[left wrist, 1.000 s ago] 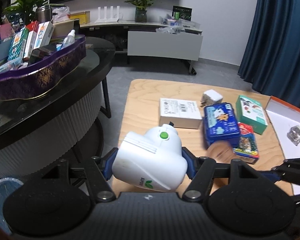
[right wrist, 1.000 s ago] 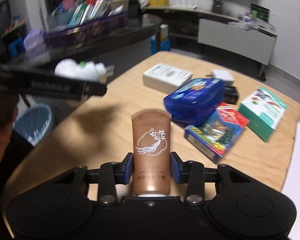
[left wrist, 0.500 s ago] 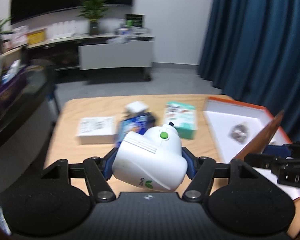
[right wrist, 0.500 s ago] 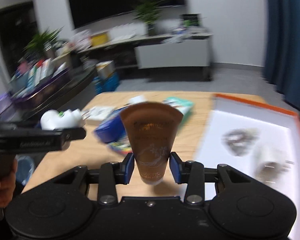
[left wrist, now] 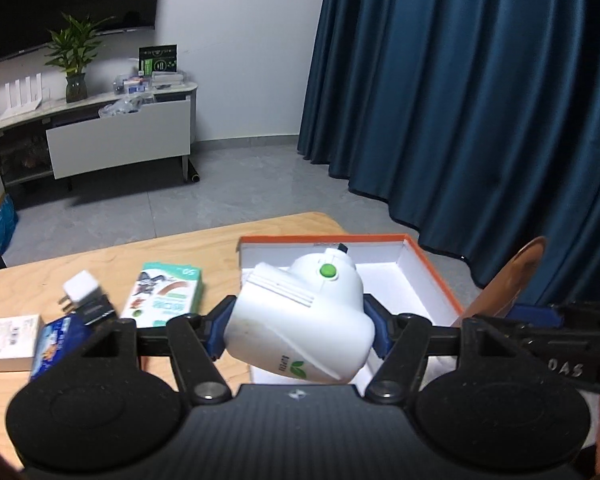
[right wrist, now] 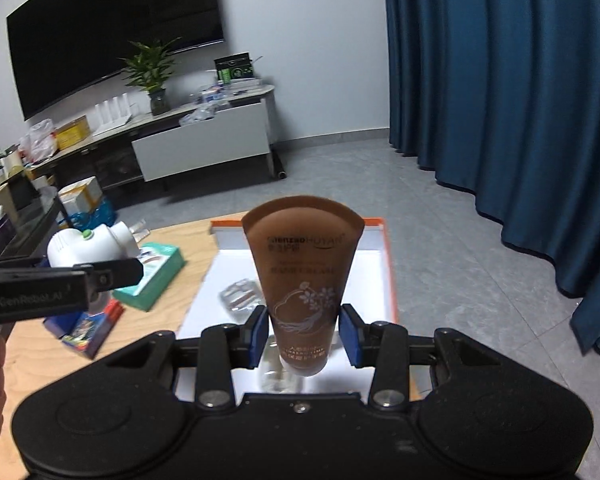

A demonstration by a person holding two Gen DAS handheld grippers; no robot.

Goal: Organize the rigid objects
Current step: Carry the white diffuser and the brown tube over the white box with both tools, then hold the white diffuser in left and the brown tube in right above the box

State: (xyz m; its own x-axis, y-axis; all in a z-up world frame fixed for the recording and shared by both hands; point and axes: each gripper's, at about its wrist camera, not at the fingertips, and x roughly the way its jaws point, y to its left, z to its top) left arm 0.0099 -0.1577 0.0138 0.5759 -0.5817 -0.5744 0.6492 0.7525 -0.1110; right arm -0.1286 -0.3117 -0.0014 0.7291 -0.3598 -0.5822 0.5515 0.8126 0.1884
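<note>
Now that both hands have swung away from the cluttered side of the bench, each load hangs over the open box instead of over the packets. Nearest me, the left gripper (left wrist: 298, 332) has its fingers clamped on a white plastic gadget (left wrist: 300, 316) with a green button, held above the near corner of the orange-edged box (left wrist: 428, 280). Beside it, the right gripper (right wrist: 303, 338) grips a brown tube (right wrist: 302, 276) by its cap end, crimped end up, above the box's white floor, where a clear crinkled packet (right wrist: 240, 296) already lies. So the carry looks nearly done; I'd judge that lowering and letting go are what's left.

On the wooden bench (left wrist: 28, 280) further left wait a green carton (left wrist: 166, 294), a white plug (left wrist: 80, 288), a blue pouch (left wrist: 58, 338), a white carton (left wrist: 12, 340) and a bright card pack (right wrist: 88, 326). Beyond are grey floor tiles, a low white cabinet (left wrist: 120, 140) with a potted plant (left wrist: 76, 64), a dark screen (right wrist: 112, 28) on the wall, and heavy blue curtains (left wrist: 480, 100).
</note>
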